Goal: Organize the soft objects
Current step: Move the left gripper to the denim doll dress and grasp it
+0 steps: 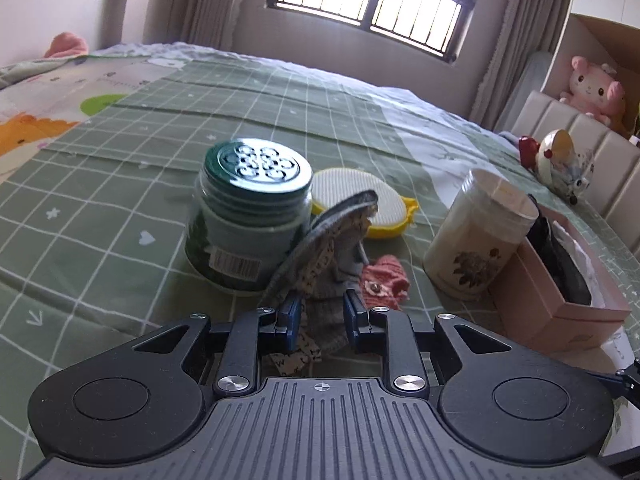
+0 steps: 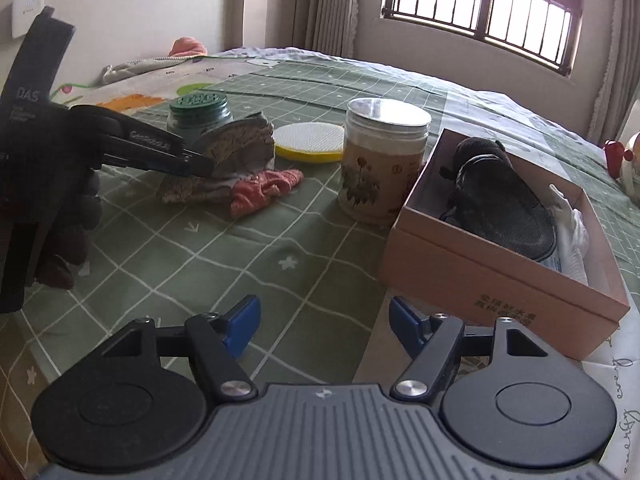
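Note:
My left gripper (image 1: 320, 316) is shut on a grey patterned sock (image 1: 332, 248), lifting one end of it off the bed; the right wrist view shows the gripper (image 2: 200, 166) and the sock (image 2: 240, 142) from the side. A pink sock (image 1: 384, 276) lies beside it on the green checked cover (image 2: 276, 184). A brown cardboard box (image 2: 500, 268) at the right holds a dark sock (image 2: 500, 192) and white cloth (image 2: 572, 236). My right gripper (image 2: 322, 328) is open and empty, low over the cover left of the box.
A green-lidded jar (image 1: 248, 216) stands just behind the grey sock. A white jar with a flower print (image 2: 382, 164) stands next to the box. A yellow round pad (image 2: 312, 142) lies behind. Plush toys (image 1: 592, 88) sit at the headboard on the right.

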A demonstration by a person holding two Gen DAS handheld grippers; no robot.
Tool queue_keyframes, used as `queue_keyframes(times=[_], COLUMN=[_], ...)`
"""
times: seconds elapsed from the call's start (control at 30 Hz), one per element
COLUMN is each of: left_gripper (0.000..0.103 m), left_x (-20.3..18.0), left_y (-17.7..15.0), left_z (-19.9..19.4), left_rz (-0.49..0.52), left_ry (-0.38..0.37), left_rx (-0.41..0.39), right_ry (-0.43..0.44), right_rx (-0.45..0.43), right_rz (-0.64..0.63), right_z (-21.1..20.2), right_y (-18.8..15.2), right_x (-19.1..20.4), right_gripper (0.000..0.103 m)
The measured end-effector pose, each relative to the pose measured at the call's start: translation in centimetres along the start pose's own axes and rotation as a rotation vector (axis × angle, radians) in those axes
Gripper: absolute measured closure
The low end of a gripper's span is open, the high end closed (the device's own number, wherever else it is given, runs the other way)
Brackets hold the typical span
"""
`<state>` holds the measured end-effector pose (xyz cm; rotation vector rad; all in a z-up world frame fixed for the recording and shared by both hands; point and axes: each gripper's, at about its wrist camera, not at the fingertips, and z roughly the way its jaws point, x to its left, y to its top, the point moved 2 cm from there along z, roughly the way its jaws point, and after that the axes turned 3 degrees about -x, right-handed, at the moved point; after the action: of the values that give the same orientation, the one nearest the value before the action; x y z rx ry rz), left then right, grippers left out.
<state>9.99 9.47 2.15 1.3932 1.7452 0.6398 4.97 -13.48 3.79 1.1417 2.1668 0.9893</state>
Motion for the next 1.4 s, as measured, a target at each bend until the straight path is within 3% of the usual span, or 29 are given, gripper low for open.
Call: queue_keyframes(times=[0.23,0.33,0.43,0.5,0.57,0.63,0.73,0.87,0.9,0.97,1.07,1.13,1.23,1.3,1.37,1.4], left_gripper=[0.077,0.077,0.077,0.077,0.077,0.077,0.077,0.077,0.077,0.077,0.077,0.077,0.077,0.077,0.077,0.077], left_x=[-2.2,-2.7,-2.9,-2.4,-1.3,0.5,2.7,4.4,4.8,5.2,5.1,4.6,3.2,1.8,-0.1,-1.2], left_y=[-2.3,-2.1,-1.2,-0.5,-0.1,0.3,0.5,0.5,0.4,0.2,0.0,-0.1,-0.2,-0.1,0.2,0.4], left_z=[0.2,-1.3,-3.2,-4.0,-4.4,-4.9,-6.2,-7.5,-7.6,-7.9,-7.5,-7.1,-6.5,-6.1,-5.7,-5.5], left_rz=[0.004,0.023,0.096,0.137,0.131,0.076,0.026,0.012,0.007,0.004,0.002,0.01,0.034,0.064,0.124,0.166], left_ry=[-0.244,-0.291,-0.252,-0.166,-0.053,0.009,0.036,0.03,0.023,0.011,-0.016,-0.037,-0.086,-0.116,-0.152,-0.176], left_rx=[0.141,0.126,0.053,-0.009,-0.046,-0.068,-0.079,-0.07,-0.067,-0.064,-0.057,-0.056,-0.054,-0.051,-0.052,-0.052], right_ry=[-0.007,0.004,0.008,0.029,0.06,0.093,0.141,0.146,0.148,0.153,0.218,0.234,0.212,0.149,0.098,0.091], right_rx=[0.013,0.008,0.0,-0.002,-0.011,-0.027,-0.025,0.05,0.068,0.088,0.095,0.1,0.098,0.083,0.056,0.038], right_rz=[0.065,0.084,0.078,0.1,0.126,0.151,0.213,0.295,0.308,0.264,0.203,0.156,0.077,0.026,0.014,0.012], right_z=[0.3,0.5,0.9,1.3,1.9,2.6,5.0,9.9,10.8,11.3,9.6,8.1,6.3,5.5,4.2,3.5], right_y=[-1.1,-0.7,-0.5,-0.2,0.8,2.4,5.1,7.2,7.3,7.4,6.9,6.2,5.2,4.8,4.6,4.3], right_x=[-1.7,-1.9,-1.5,-1.2,-0.7,0.0,1.0,1.9,2.0,2.4,2.3,1.9,0.9,0.4,-0.3,-0.4], right_gripper=[0.031,0.031,0.029,0.029,0.029,0.028,0.025,0.026,0.03,0.065,0.074,0.075,0.074,0.068,0.044,0.036])
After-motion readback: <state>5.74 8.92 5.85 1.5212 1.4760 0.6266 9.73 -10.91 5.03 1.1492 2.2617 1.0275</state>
